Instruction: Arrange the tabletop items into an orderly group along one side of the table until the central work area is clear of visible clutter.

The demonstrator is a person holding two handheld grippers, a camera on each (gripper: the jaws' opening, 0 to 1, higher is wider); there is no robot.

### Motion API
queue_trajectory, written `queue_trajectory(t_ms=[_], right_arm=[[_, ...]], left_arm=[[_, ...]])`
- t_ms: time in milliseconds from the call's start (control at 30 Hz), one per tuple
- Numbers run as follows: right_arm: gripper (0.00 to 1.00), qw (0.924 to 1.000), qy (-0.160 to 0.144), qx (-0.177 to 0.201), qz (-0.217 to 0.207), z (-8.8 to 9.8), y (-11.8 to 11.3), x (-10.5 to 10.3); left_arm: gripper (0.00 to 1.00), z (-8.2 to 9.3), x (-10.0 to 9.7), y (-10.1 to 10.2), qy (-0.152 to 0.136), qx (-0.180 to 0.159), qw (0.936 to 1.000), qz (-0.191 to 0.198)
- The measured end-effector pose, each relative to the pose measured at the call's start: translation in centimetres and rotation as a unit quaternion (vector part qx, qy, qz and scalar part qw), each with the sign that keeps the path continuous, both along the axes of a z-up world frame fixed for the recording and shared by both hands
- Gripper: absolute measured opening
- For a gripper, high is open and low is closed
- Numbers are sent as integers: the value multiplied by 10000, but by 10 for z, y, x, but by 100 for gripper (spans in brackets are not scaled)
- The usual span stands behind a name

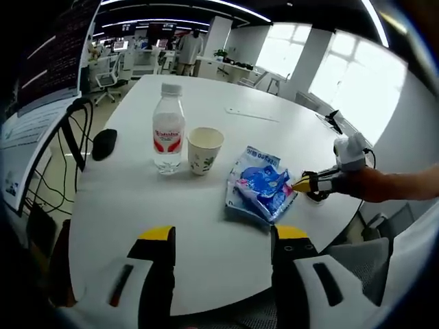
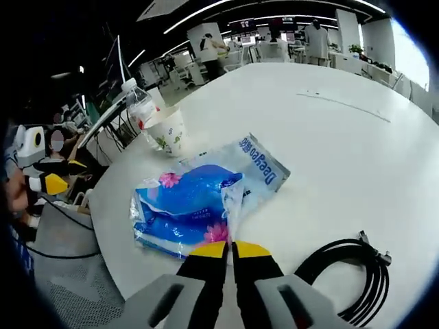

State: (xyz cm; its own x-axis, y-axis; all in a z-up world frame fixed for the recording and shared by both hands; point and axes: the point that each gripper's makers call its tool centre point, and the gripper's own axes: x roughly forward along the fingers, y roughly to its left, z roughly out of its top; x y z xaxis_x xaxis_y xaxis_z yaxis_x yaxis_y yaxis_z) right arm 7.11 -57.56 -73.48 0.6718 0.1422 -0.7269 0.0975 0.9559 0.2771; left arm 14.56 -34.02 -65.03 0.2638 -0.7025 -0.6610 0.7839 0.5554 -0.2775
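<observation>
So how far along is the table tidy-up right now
Partly done. The water bottle and paper cup already stand side by side near one edge. In hand: the right gripper is shut on the edge of the blue tissue pack, which lies apart from that pair. Left: moving the pack over, then the coiled black cable. The left gripper is open and holds nothing.

Blue-and-white plastic tissue pack (image 2: 206, 199): white lettering along its clear edge, seemingly "Deeyeo", seen upside down in the right gripper view; same lettering too small to make out in the left gripper view (image 1: 259, 184).
Clear plastic water bottle with red-and-white label (image 1: 168, 128): white brand lettering on the red band, too blurred to make out.
White paper cup with green leaf print (image 1: 204, 149): no wording legible.
</observation>
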Motion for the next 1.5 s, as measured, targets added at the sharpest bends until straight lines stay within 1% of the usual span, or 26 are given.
queue_trajectory(t_ms=[33, 100, 200, 267, 367, 433, 533, 567, 633, 700, 867, 900, 967, 1100, 1167, 1233, 1300, 1367, 1433, 1500], right_arm=[[0, 10000, -25, 38, -60, 1, -1, -2], [0, 9999, -16, 24, -103, 1, -11, 0], [0, 9999, -28, 16, -144, 3, -16, -3], [0, 9998, -30, -36, -188, 3, -26, -3], [0, 9994, -92, -14, -338, 6, -39, -4], [0, 9987, -169, 25, -471, 10, -41, -10], [0, 9979, -201, 8, -612, 12, -56, -9], [0, 9975, -227, 18, -672, 13, -66, -4], [0, 9968, -259, 15, -753, 15, -75, -6], [0, 9958, -290, 21, -864, 16, -84, -4], [0, 9925, -389, 8, -1160, 26, -107, -10], [0, 9916, -414, -8, -1224, 27, -115, -11], [0, 9902, -444, -23, -1326, 32, -121, -14], [0, 9875, -462, -40, -1510, 33, -144, -15], [0, 9863, -472, -51, -1580, 33, -150, -15], [0, 9848, -481, -56, -1667, 36, -150, -22], [0, 9831, -496, -36, -1764, 36, -157, -23], [0, 9824, -481, -51, -1805, 36, -159, -25], [0, 9811, -462, -46, -1878, 35, -168, -24], [0, 9794, -470, -35, -1964, 36, -175, -29]], left_arm=[[56, -2, 0, 0, 7, 1, 10000, 4], [56, -3, 0, 0, 14, -6, 10000, 12], [56, -1, -1, 0, 1, -7, 10000, 4], [56, 0, -1, 1, 4, -13, 10000, 26], [55, -1, 0, 2, 16, -7, 10000, 33], [56, -2, 1, 2, 35, -18, 10000, 39], [56, -2, 1, 2, 49, -11, 10000, 28], [55, -3, 1, 1, 55, -14, 10000, 27], [56, -4, 1, 1, 61, -20, 10000, 20], [55, -3, 0, 0, 57, -23, 10000, 9], [55, -1, 0, 0, 62, -22, 10000, 19], [55, -1, 1, 1, 66, -25, 10000, 23], [55, -2, 2, 2, 72, -23, 10000, 34], [55, -1, 0, 1, 84, -15, 10000, 45], [55, 1, -2, 1, 82, -14, 10000, 47], [55, 2, -2, 0, 81, -14, 9999, 59], [55, 2, -2, 0, 90, -18, 9999, 70], [55, 1, -3, 0, 100, -8, 9999, 72], [55, 0, -5, 1, 105, 10, 9999, 68], [55, -1, -4, 1, 118, 19, 9999, 75]])
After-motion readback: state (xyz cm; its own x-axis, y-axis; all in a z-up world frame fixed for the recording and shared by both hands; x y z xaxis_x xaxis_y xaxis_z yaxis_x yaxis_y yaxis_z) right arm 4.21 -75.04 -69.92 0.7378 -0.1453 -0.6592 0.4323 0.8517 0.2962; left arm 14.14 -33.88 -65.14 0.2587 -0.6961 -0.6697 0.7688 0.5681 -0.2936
